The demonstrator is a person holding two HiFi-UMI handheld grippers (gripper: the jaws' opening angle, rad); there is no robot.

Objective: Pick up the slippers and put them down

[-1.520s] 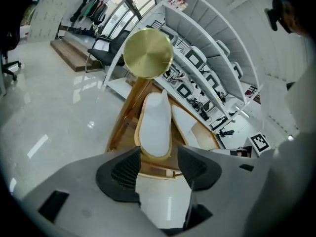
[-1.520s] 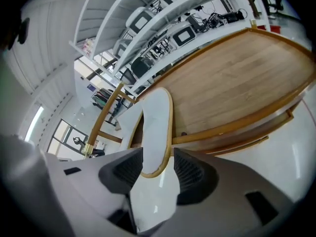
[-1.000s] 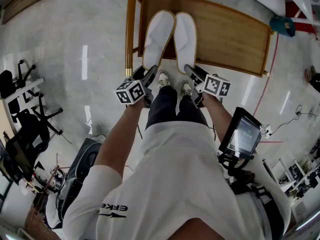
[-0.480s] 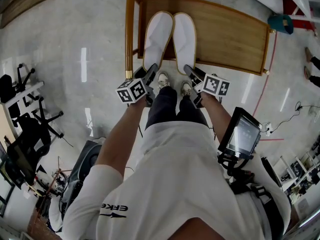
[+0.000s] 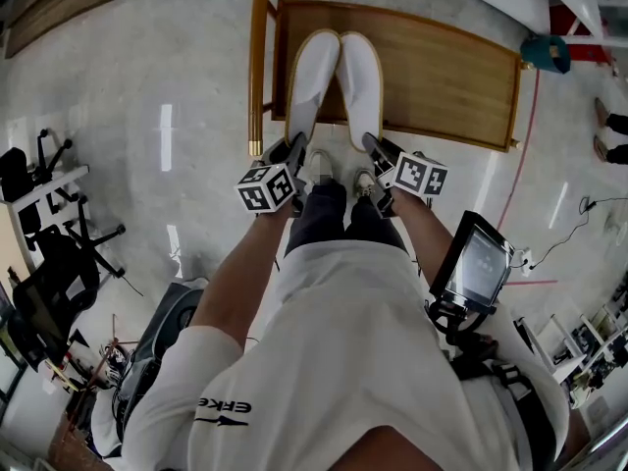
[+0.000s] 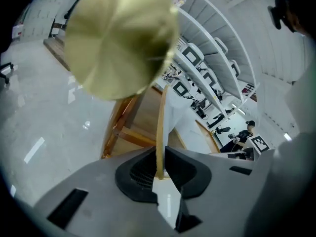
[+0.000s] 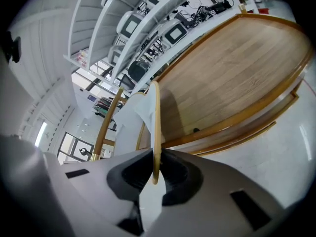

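Two white slippers (image 5: 316,67) lie side by side on the wooden platform (image 5: 442,67), upper centre of the head view. Your left gripper (image 5: 294,147) and right gripper (image 5: 371,145) have just been closing. Only the gripper views show each one clamped on a slipper's thin tan rim.

Your slippers (image 5: 316,72) look like soft white matt cloth on the varnished wood platform (image 5: 442,67); beside the platform, the floor (image 5: 167,116) is glossy, smooth grey
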